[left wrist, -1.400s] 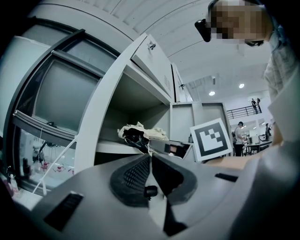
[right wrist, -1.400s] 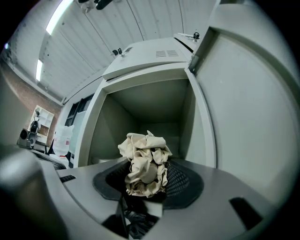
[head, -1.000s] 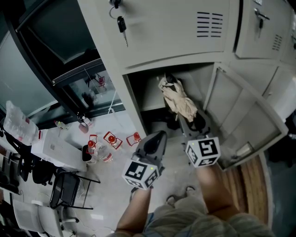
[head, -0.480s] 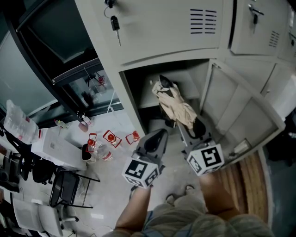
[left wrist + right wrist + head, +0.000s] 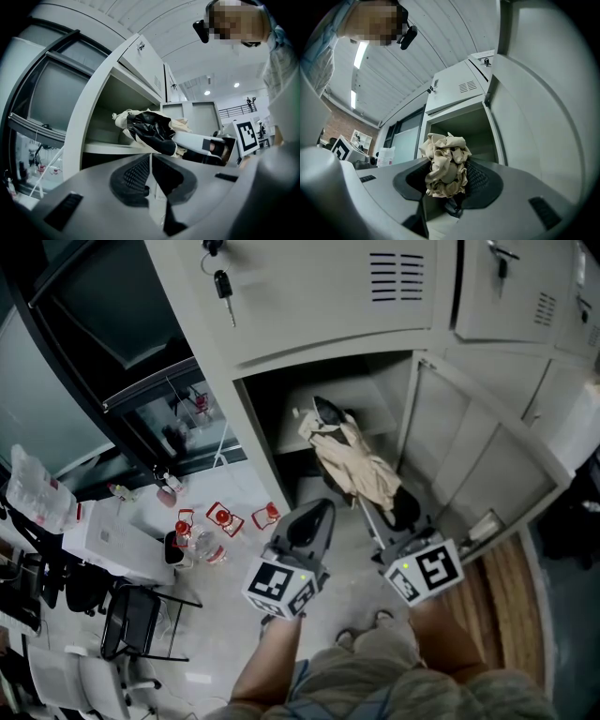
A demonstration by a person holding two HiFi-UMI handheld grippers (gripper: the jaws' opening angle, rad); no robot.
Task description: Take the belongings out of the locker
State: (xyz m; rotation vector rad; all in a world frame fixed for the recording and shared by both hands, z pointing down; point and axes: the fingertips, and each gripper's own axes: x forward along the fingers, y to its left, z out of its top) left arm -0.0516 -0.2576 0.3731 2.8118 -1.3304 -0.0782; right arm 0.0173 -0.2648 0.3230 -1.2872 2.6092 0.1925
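Observation:
The lower locker (image 5: 272, 418) stands open, its door (image 5: 478, 460) swung out to the right. A crumpled beige cloth (image 5: 354, 463) with a black piece (image 5: 403, 507) hangs at the locker's mouth, and my right gripper (image 5: 367, 504) is shut on it. In the right gripper view the beige cloth (image 5: 443, 169) bulges out from between the jaws of that gripper (image 5: 446, 190). My left gripper (image 5: 314, 514) is shut and empty, just left of the cloth and apart from it. From the left gripper (image 5: 150, 158) I see the bundle (image 5: 149, 129) in front of the locker shelf (image 5: 110, 148).
A key (image 5: 223, 284) hangs from the lock of the upper locker door. More closed lockers (image 5: 511, 287) run to the right. On the left are a glass partition (image 5: 103, 315), a white table (image 5: 112, 540), chairs (image 5: 131, 624) and red-topped items (image 5: 223, 518).
My right gripper has drawn back toward me with the cloth, and the bundle has come further out of the locker. The left gripper has hardly moved.

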